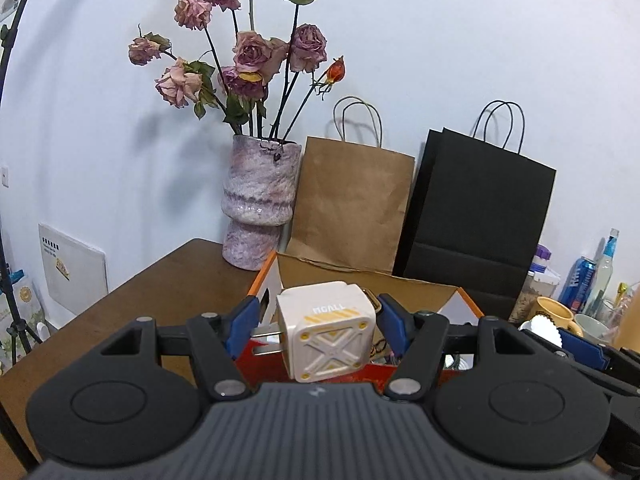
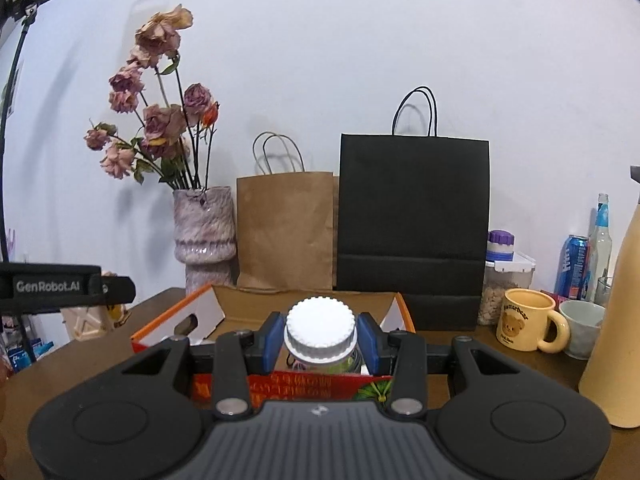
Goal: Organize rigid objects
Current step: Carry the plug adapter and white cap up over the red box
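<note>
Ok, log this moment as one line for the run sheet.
left gripper: shut on white charger cube | right gripper: shut on white-capped jar | both over open cardboard box | nothing released yet

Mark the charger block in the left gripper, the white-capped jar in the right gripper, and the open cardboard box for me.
charger block [image 1: 326,332]: left wrist view, on its X-patterned face.
white-capped jar [image 2: 320,330]: right wrist view, on the ribbed cap.
cardboard box [image 2: 308,306]: right wrist view, on the inner back wall.

place: likely home | vase [image 2: 204,228]; mug [image 2: 524,320]; paper bags [image 2: 286,232]
</note>
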`<state>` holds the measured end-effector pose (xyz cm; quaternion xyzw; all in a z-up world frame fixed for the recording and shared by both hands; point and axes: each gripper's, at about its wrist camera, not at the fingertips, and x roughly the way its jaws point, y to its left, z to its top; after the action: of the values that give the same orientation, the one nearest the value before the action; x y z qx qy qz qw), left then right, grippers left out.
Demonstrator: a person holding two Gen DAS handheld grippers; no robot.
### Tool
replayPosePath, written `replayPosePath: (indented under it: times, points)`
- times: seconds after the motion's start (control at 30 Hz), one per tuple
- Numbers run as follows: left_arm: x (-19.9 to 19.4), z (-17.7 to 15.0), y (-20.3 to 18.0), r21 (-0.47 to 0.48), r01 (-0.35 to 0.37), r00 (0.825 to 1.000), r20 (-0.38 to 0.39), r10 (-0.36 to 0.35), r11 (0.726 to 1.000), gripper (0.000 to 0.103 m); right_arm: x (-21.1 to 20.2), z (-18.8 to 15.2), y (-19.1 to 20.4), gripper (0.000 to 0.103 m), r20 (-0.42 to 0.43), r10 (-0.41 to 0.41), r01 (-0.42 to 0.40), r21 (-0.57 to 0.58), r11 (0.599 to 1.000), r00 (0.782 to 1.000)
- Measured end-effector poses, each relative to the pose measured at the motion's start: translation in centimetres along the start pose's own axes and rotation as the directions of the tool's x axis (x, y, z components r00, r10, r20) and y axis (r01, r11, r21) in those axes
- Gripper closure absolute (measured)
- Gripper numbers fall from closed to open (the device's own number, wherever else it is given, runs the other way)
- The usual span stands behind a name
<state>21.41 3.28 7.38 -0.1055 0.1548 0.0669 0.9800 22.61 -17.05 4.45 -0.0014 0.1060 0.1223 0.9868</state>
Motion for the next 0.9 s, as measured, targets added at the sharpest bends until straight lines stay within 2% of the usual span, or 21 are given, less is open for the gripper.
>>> replayPosePath:
  times: [0.3,0.9]
  points:
    - [3.3,1.2,-0.5,-0.016,-0.029,1.0,0.009,0.029,0.999,0.038,3.6,1.0,-0.5,0.064,-0.005,-0.004,0.004,0.018,1.0,1.0]
    - [11.8,1.8,-1.4,0.019,-0.065,0.997,-0.03,0.065,0.998,0.038,11.9,2.0,-1.4,0.064,-0.049,0.007,-0.006,0.03,1.0,0.999]
